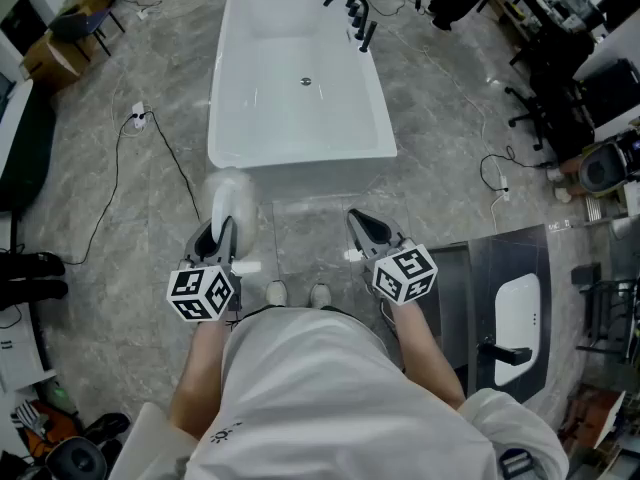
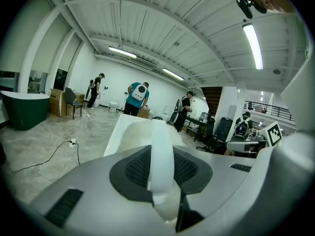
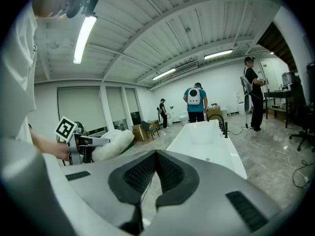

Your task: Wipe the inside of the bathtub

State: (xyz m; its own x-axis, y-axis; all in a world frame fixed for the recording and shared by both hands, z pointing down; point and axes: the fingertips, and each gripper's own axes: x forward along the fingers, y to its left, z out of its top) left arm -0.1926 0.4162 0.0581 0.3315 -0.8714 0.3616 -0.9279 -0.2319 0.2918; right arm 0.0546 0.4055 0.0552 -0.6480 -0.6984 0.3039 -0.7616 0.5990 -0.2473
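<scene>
Closest to us in the head view was the person's white shirt [image 1: 310, 388], with the grippers' marker cubes [image 1: 203, 293] just past it. We saw the left gripper [image 1: 224, 232] clamped on a white fluffy duster [image 1: 232, 194], whose head pointed toward the bathtub [image 1: 226, 98]. The right gripper [image 1: 362, 228] was held level beside it with nothing in it. The white bathtub stood ahead on the grey marble floor [image 1: 130, 218], apart from both tools. It had a black tap [image 1: 352, 10] on its far right rim and a drain [image 1: 306, 82] in the middle of its basin (wet or dry, we could not tell).

From the left gripper view we found the jaws pressed against the duster's white handle [image 2: 161, 151]. The fluffy head rose beyond them, and the bathtub's rim showed past that.

From the right gripper view we read the jaws as closed together and empty. The bathtub stretched away ahead to the right, the duster showed at the left, and a person in a teal top [image 3: 195, 100] stood at the bathtub's far end.
</scene>
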